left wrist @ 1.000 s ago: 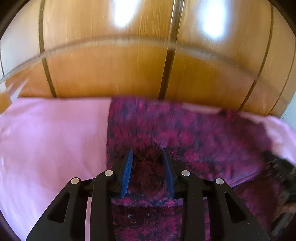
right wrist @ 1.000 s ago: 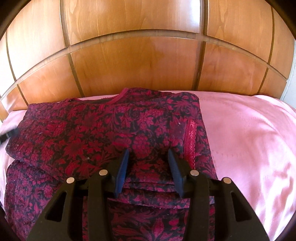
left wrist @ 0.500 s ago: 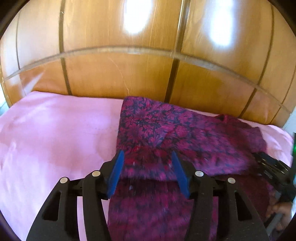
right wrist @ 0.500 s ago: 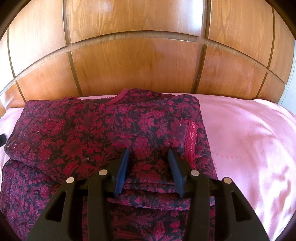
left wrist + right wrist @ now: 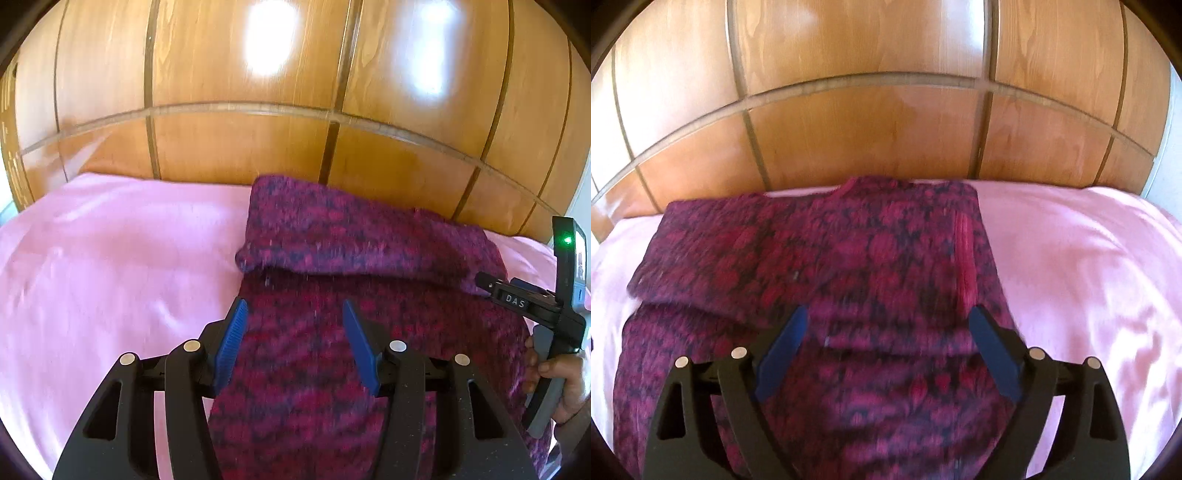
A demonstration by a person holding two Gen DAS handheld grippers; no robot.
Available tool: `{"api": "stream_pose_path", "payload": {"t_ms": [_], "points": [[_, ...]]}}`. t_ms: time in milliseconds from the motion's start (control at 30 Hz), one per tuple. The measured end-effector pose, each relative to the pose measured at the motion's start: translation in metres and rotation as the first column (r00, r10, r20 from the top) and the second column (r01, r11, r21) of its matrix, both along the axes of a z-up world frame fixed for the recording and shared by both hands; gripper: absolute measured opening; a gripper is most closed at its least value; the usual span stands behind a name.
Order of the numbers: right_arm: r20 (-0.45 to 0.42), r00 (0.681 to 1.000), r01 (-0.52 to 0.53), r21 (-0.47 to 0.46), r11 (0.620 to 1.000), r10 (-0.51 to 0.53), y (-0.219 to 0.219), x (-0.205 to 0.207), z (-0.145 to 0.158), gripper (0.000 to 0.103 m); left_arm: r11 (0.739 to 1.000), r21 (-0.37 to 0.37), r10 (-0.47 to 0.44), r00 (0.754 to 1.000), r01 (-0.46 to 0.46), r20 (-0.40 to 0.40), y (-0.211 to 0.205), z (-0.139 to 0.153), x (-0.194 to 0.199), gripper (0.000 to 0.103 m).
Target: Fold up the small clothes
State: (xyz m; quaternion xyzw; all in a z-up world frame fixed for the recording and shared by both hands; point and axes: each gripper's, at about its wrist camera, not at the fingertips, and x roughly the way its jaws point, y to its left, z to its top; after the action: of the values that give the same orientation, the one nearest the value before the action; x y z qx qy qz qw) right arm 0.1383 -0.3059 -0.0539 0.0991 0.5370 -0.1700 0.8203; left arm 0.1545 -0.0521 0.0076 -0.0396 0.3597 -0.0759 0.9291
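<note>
Red floral garment [image 5: 820, 266] lies on the pink bedsheet [image 5: 1082, 266], far end against the wooden headboard [image 5: 871, 140], top part folded over toward the near side. Long axis runs from headboard toward the person. Right gripper [image 5: 888, 350] hovers above the fold's near edge, toward the garment's right side; its jaws have just been opening and now stand wide, nothing pinched, cloth only beneath. Left gripper [image 5: 291, 343] hangs over the lower single layer just short of the fold's left corner, jaws released, not gripping. Likely next grab is the near hem; the left looks nearer. No containers in view.
</note>
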Motion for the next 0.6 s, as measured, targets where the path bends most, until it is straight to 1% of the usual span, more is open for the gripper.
{"api": "stream_pose_path", "payload": {"t_ms": [33,100,300,433,600], "points": [[-0.014,1.000,-0.003,0.008,1.000,0.003,0.001,-0.004,-0.001,0.093,1.000,-0.003,0.000,1.000,0.000,-0.008,0.001,-0.003,-0.004,0.053],[-0.051,0.999,-0.008,0.040,0.999,0.010,0.003,-0.014,-0.005,0.093,1.000,-0.001,-0.003,1.000,0.003,-0.024,0.003,-0.008,-0.009,0.053],[-0.115,0.993,-0.015,0.095,0.995,0.026,0.009,-0.043,-0.010,0.094,1.000,0.011,-0.004,0.997,0.004,-0.072,0.008,-0.027,-0.022,0.053],[-0.126,0.990,-0.056,0.094,0.994,0.068,0.015,-0.062,-0.005,0.095,1.000,0.001,0.005,0.993,-0.005,-0.115,0.017,-0.041,-0.030,0.053],[-0.118,0.991,-0.055,0.122,0.991,0.069,0.016,-0.087,0.004,0.095,1.000,-0.003,0.010,0.990,-0.010,-0.143,0.029,-0.053,-0.043,0.053]]}}
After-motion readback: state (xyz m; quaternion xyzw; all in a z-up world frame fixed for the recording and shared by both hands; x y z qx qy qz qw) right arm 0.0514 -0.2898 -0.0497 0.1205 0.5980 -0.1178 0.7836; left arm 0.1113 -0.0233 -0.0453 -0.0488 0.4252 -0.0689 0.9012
